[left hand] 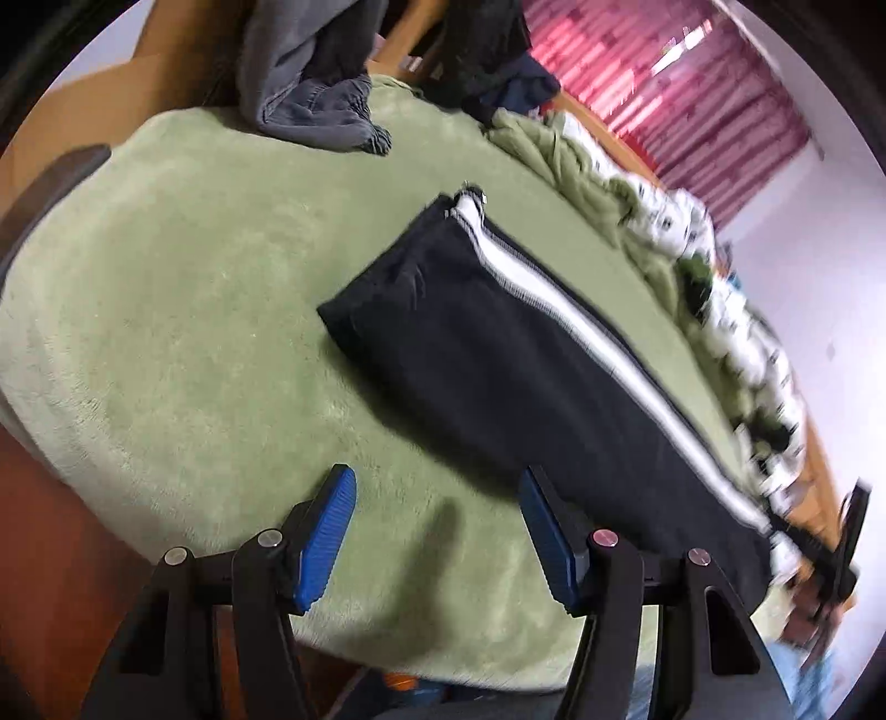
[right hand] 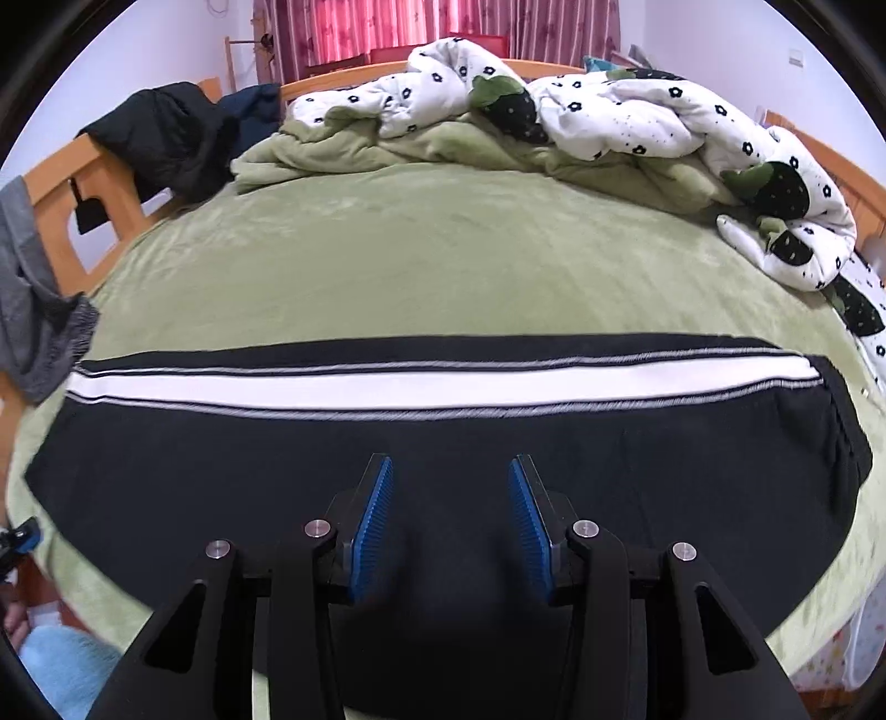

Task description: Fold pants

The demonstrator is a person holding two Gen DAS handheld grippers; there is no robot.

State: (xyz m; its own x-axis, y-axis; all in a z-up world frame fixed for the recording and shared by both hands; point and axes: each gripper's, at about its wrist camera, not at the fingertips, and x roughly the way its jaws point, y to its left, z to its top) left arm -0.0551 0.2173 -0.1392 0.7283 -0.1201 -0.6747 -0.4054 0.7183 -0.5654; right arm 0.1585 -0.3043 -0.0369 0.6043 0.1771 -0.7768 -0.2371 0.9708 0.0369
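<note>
This is a bedroom in a home. A big bed (right hand: 443, 249) with a wooden frame (right hand: 61, 183) fills most of the room. A soft green blanket (right hand: 387, 266) covers it. A white quilt with black flowers (right hand: 637, 111) lies bunched up at the far side of the bed. Red curtains (right hand: 432, 27) hang behind it, with light coming through. Dark clothes (right hand: 166, 138) hang over the wooden bed end, and grey clothes (left hand: 315, 83) hang there too. The walls (right hand: 166, 39) are plain and pale.
</note>
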